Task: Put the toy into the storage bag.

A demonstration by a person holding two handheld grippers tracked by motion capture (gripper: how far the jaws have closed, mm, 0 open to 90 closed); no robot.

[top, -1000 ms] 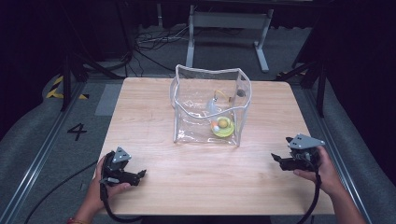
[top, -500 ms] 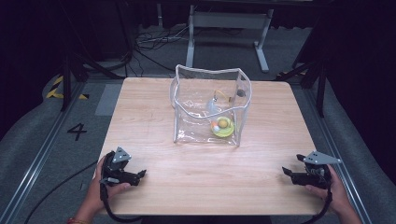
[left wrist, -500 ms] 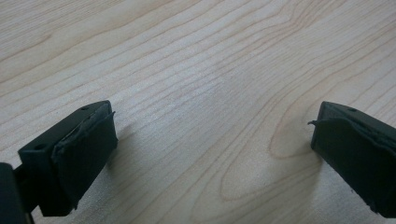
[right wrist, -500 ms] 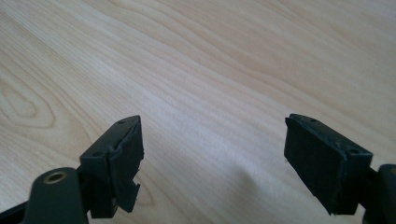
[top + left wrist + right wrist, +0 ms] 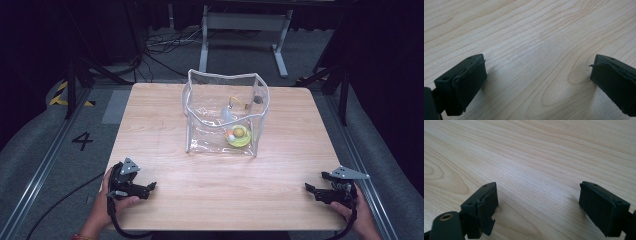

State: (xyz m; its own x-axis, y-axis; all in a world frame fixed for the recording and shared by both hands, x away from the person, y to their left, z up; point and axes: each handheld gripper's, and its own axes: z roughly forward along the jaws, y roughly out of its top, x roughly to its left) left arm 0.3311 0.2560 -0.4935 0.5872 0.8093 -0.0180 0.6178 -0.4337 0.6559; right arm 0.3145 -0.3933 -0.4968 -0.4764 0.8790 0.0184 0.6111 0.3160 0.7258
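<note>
Clear plastic bag stands open, upright (yellow item inside).

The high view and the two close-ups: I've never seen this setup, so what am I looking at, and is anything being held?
No robot here: a person holds a hand tool with a two-jaw claw in each hand. The high view looks down on a wooden table. The left claw and the right claw sit near the table's front corners. In the middle stands a clear plastic bag with a yellow-green item and other small things inside, too small to name. The two close-ups come from cameras on each tool, looking along its black jaws. Both claws are open over bare wood, holding nothing.
</note>
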